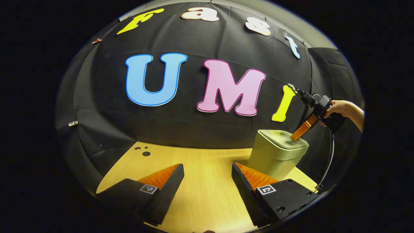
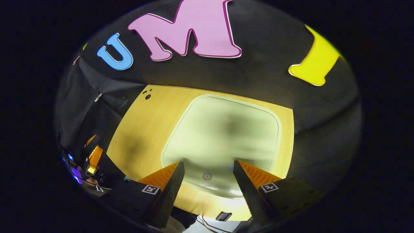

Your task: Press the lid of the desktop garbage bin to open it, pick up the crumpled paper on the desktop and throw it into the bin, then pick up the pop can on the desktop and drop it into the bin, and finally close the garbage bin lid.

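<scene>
R gripper over the shut bin lid, lid press or lid close in hand – can't tell which.

Largest first: wood desktop (image 1: 200,181) runs far to the black cloth wall. Garbage bin (image 1: 275,155) stands at its right, lid (image 2: 223,136) down & flat; no crumpled paper or pop can seen on the desk here. Left gripper (image 1: 207,181) hangs low over the near desk, jaws apart, nothing between them; bin is ahead & to its right. In the left gripper view the right gripper (image 1: 299,132), held by a hand (image 1: 336,110), slants down onto the lid top, tips touching or just above. In the right gripper view the right gripper (image 2: 208,173) looks straight down on the lid, jaws spread, empty, w/ a small round mark (image 2: 207,176) on the lid's near edge right between them. Right arm is much the nearer, so the push is straight down at that mark.
</scene>
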`<state>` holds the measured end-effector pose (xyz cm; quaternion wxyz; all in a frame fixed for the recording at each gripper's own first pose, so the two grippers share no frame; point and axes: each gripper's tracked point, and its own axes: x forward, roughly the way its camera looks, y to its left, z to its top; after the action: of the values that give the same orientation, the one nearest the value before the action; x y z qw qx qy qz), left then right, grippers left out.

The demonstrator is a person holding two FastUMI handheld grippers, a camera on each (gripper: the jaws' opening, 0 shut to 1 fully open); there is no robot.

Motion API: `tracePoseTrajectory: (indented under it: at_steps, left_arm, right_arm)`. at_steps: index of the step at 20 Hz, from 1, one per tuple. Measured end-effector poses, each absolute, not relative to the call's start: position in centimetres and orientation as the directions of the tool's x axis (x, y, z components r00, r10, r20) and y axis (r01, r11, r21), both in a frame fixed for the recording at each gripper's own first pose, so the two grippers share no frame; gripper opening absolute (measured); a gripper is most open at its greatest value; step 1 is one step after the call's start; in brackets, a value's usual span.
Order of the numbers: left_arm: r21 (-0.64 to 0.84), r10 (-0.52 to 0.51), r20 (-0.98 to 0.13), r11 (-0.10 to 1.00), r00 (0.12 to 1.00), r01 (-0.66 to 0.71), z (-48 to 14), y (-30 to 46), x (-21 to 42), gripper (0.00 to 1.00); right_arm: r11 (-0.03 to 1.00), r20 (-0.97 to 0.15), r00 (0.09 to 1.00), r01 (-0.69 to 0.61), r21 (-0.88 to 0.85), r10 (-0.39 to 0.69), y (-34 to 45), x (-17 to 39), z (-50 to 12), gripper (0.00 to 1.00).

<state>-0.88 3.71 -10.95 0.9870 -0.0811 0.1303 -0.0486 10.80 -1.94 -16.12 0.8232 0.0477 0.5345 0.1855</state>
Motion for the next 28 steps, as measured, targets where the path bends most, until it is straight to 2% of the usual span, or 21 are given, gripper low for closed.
tracePoseTrajectory:
  at_steps: [8,9,13,16,20,28]
  left_arm:
    - [-0.179,-0.112,-0.262,0.982,0.959,0.066,-11.5,3.7,-0.7,0.95]
    - [-0.177,-0.11,-0.263,0.982,0.958,0.064,-11.6,3.7,-0.7,0.96]
    - [-0.182,-0.109,-0.267,0.981,0.958,0.061,-11.8,3.8,-0.5,0.96]
    - [-0.191,-0.115,-0.264,0.979,0.958,0.065,-11.7,3.6,-0.3,0.96]
    - [-0.192,-0.121,-0.256,0.979,0.959,0.073,-11.5,3.4,-0.1,0.96]
    - [-0.179,-0.143,-0.253,0.979,0.957,0.099,-11.1,2.3,0.3,0.96]
  right_arm:
    - [0.92,-0.92,0.283,-0.358,0.162,0.272,-1.6,10.2,-17.4,0.96]
    - [0.92,-0.925,0.276,-0.36,0.152,0.261,-1.6,10.1,-17.6,0.98]
    - [0.919,-0.924,0.282,-0.368,0.144,0.258,-1.5,10.2,-17.6,0.99]
    - [0.914,-0.897,0.33,-0.373,0.161,0.293,-1.7,10.5,-17.1,0.99]
    - [0.924,-0.834,0.446,-0.338,0.178,0.324,-1.6,10.7,-16.7,0.98]
    - [0.954,-0.661,0.689,-0.236,0.185,0.298,-1.3,10.2,-14.5,0.98]
